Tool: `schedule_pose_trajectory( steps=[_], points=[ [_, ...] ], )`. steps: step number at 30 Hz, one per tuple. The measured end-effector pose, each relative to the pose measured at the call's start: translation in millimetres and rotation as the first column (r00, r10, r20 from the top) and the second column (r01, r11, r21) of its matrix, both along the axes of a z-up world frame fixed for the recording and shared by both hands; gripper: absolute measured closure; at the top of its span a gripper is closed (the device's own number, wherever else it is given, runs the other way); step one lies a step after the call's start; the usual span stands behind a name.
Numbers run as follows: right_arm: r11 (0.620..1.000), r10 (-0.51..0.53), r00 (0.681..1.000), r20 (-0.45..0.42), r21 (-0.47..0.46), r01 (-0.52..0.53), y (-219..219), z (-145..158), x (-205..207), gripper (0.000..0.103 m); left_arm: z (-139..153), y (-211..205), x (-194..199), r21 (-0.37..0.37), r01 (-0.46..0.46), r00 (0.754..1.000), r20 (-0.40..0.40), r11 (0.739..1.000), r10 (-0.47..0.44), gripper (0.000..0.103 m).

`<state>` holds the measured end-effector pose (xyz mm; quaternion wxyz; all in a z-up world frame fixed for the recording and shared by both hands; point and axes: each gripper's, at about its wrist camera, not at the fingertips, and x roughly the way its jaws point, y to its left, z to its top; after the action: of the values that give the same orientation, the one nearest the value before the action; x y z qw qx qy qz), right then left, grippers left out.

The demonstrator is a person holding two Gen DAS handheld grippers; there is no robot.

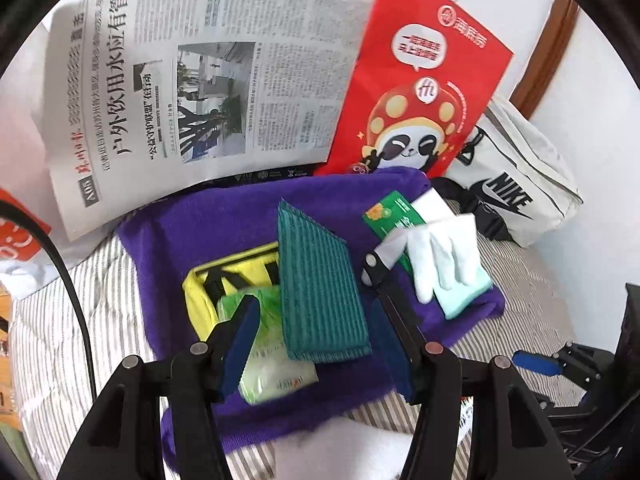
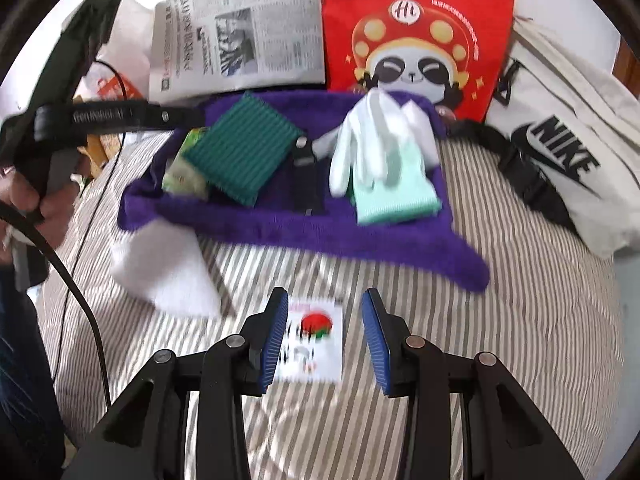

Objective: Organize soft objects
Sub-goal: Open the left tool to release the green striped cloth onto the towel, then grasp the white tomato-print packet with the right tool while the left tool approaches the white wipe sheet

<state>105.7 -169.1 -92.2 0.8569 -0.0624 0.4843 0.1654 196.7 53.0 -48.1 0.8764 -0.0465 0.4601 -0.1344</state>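
A purple towel (image 1: pixel 192 232) (image 2: pixel 280 228) lies spread on the striped sheet. On it rest a dark green ribbed cloth (image 1: pixel 320 292) (image 2: pixel 240 152), a green-white packet (image 1: pixel 276 364), a yellow pouch (image 1: pixel 208 280), a white glove (image 1: pixel 440 252) (image 2: pixel 368 144) over a mint cloth (image 1: pixel 464 292) (image 2: pixel 396 196), and a black-handled tool (image 1: pixel 376 268). My left gripper (image 1: pixel 318 346) hovers open above the green cloth, its pads clear of it. My right gripper (image 2: pixel 324 336) stands open over a small white printed packet (image 2: pixel 316 344) on the sheet.
A newspaper (image 1: pixel 192 80), a red paper bag (image 1: pixel 416 80) and a white Nike bag (image 1: pixel 516 200) stand behind the towel. A white cloth (image 2: pixel 168 268) lies on the sheet at the left. A black cable (image 2: pixel 80 300) runs past a person's hand (image 2: pixel 36 196).
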Motion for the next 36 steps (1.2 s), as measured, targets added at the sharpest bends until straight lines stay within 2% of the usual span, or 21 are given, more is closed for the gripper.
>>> schedule_pose_trajectory(
  steps=[3, 7, 13, 15, 18, 21, 24, 29, 32, 36],
  points=[
    [1.0, 0.002, 1.0, -0.01, 0.008, -0.002, -0.5, -11.1, -12.9, 0.053, 6.2, -0.5, -17.8, -0.009, -0.002, 1.0, 0.005, 1.0, 0.002, 0.046],
    [0.999, 0.007, 0.999, -0.036, 0.034, -0.006, 5.1, -25.5, -20.0, 0.053, 10.6, -0.2, -43.7, 0.015, -0.002, 1.0, 0.014, 1.0, 0.002, 0.046],
    [1.0, -0.01, 0.999, -0.035, -0.015, 0.009, 19.4, -48.5, -23.2, 0.052, 5.7, 11.8, -82.0, 0.01, -0.038, 0.999, 0.017, 0.999, 0.037, 0.046],
    [0.999, -0.02, 1.0, -0.011, -0.039, 0.019, 23.6, -53.9, -23.8, 0.048, 2.5, 15.2, -91.1, 0.029, -0.07, 0.997, 0.02, 0.997, 0.069, 0.046],
    [0.999, -0.02, 1.0, 0.021, -0.039, 0.021, 27.5, -56.5, -27.4, 0.043, 0.6, 18.2, -103.3, 0.017, -0.085, 0.996, 0.03, 0.996, 0.085, 0.046],
    [0.998, -0.027, 0.997, 0.067, -0.054, 0.031, 30.7, -59.5, -31.5, 0.041, -3.2, 18.5, -110.7, -0.01, -0.084, 0.996, 0.015, 0.996, 0.084, 0.046],
    [0.998, -0.046, 0.995, 0.086, -0.032, 0.049, 29.7, -60.1, -30.4, 0.039, -7.8, 14.9, -115.6, 0.015, -0.087, 0.996, 0.01, 0.996, 0.087, 0.046],
    [0.997, -0.062, 0.991, 0.118, -0.032, 0.066, 31.7, -61.4, -32.2, 0.04, -14.9, 17.3, -123.3, 0.024, -0.118, 0.993, -0.005, 0.993, 0.119, 0.046],
    [0.998, -0.062, 0.991, 0.116, -0.024, 0.065, 27.8, -60.3, -32.2, 0.05, -18.0, 20.8, -128.9, 0.019, -0.129, 0.991, -0.021, 0.991, 0.129, 0.046],
    [0.998, -0.056, 0.994, 0.091, 0.042, 0.052, 18.5, -57.8, -31.7, 0.056, -19.8, 25.7, -139.9, 0.012, -0.148, 0.989, -0.025, 0.989, 0.148, 0.046]
  ],
)
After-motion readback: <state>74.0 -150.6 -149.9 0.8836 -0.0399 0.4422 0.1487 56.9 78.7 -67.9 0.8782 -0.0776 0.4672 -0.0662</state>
